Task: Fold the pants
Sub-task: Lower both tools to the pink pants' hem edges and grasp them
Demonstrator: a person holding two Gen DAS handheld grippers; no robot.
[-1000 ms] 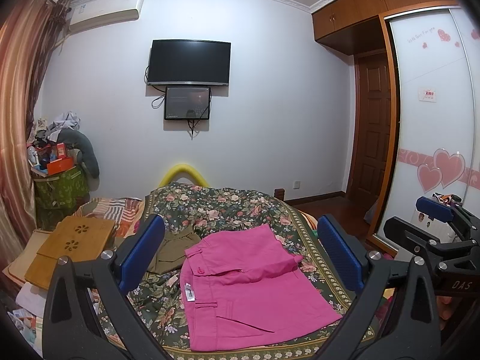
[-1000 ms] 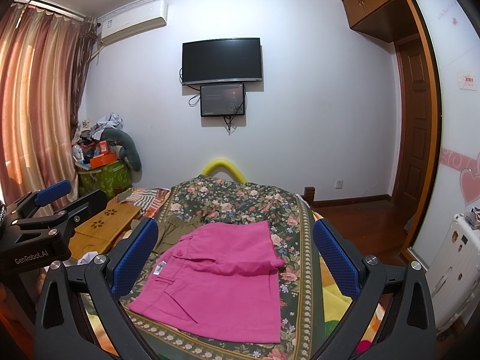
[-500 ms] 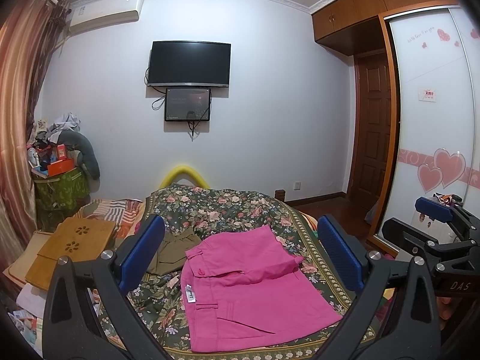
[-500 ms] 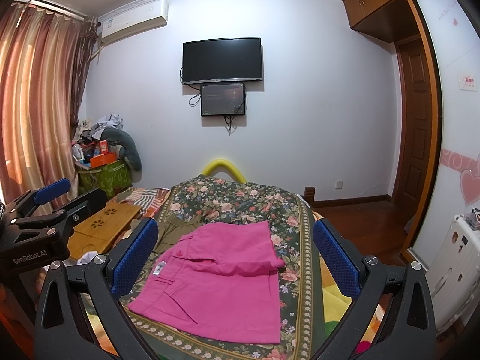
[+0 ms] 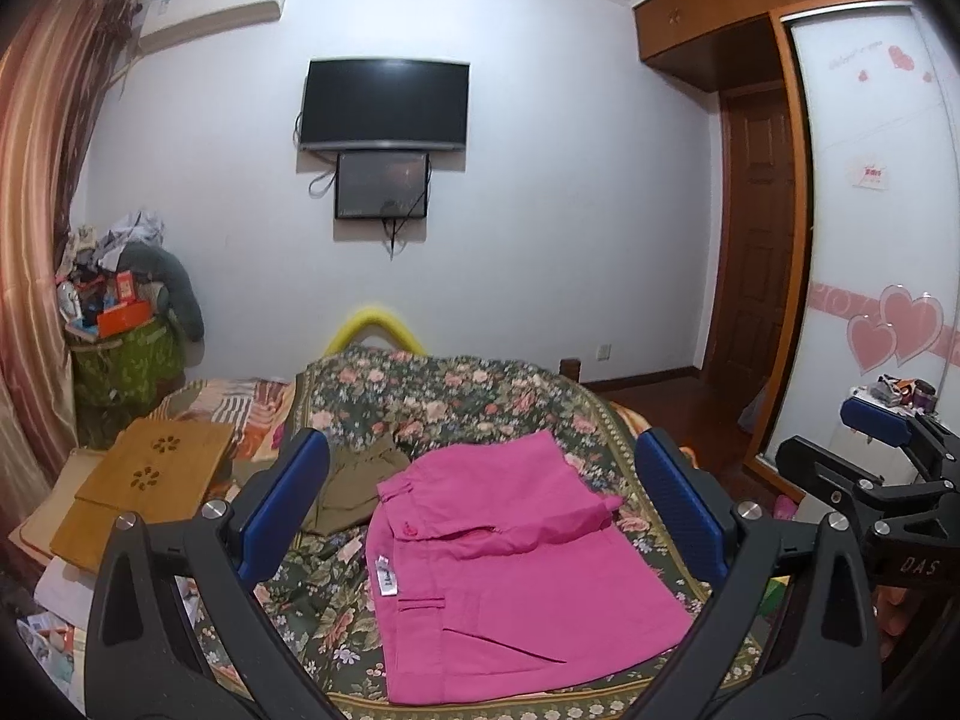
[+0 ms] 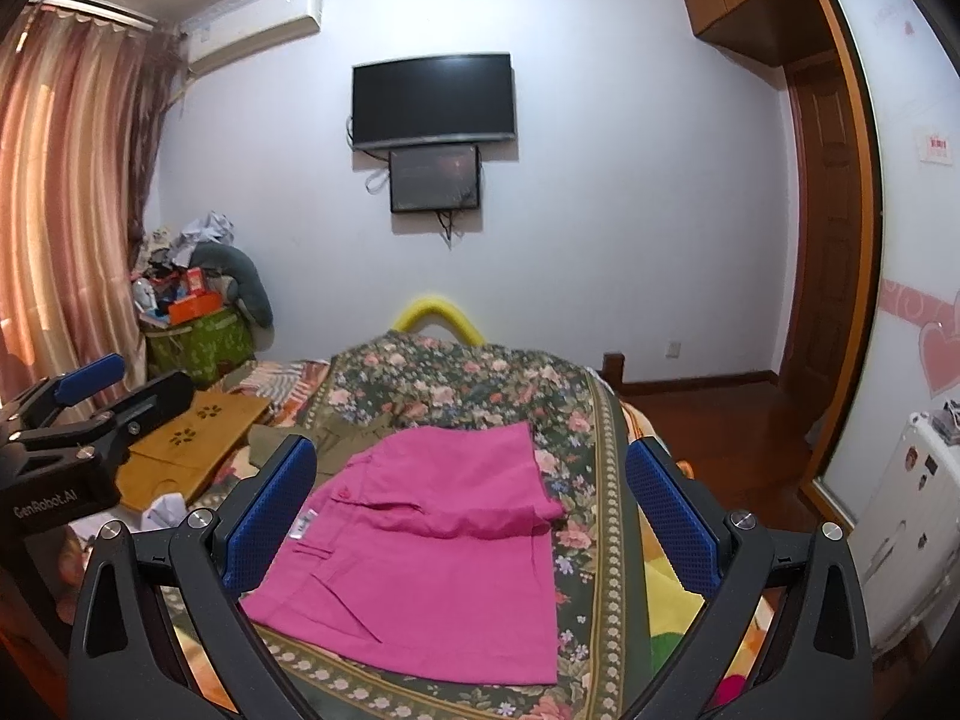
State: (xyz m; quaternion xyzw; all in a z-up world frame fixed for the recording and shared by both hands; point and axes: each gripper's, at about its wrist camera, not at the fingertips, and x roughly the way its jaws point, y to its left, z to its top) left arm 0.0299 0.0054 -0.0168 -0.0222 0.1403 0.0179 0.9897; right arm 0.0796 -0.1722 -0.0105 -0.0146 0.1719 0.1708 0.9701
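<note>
Pants (image 5: 510, 564) lie folded as before, both grippers' jaws still spread.

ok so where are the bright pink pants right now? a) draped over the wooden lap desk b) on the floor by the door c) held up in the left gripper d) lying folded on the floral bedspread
d: the bright pink pants lie folded flat on the floral bedspread, with both the left gripper and the right gripper open and empty above them.

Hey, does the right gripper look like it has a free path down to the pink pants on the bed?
Probably yes. The right gripper is open and held above the pink pants, which lie flat on the floral bedspread with nothing between them.
</note>
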